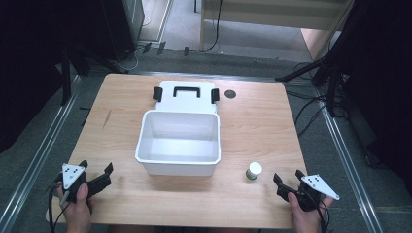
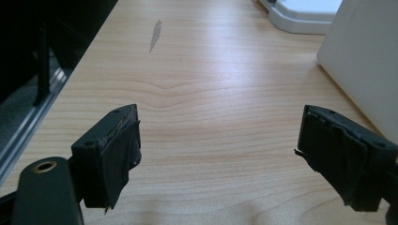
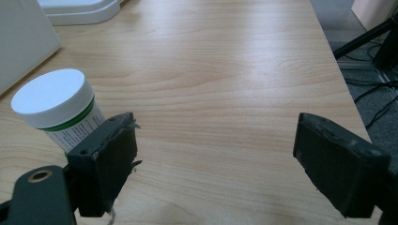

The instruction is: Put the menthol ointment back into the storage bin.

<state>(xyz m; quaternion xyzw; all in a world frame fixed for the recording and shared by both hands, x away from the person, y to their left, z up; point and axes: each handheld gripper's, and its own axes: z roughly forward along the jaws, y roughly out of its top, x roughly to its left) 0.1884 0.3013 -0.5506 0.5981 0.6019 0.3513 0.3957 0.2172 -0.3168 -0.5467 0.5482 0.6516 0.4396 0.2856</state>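
White plastic marks the main things on the wooden table (image 1: 252,121): an open box (image 1: 179,141) sits near the middle, its lid (image 1: 185,94) lying flat just beyond the far wall, black handle and latches facing up. To the right of the box, near the front edge, a small bottle (image 1: 253,170) with a white cap and a green band stands upright. The right gripper (image 1: 286,181) rests at the near right corner, just to the right of the bottle, held in the person's hand; in the right gripper view its jaws stand wide apart with nothing between them, and the bottle (image 3: 58,110) sits just beyond the left jaw, outside the gap. The left gripper (image 1: 96,171) lies at the near left corner, well apart from the box; its jaws are also spread, with bare wood between them.
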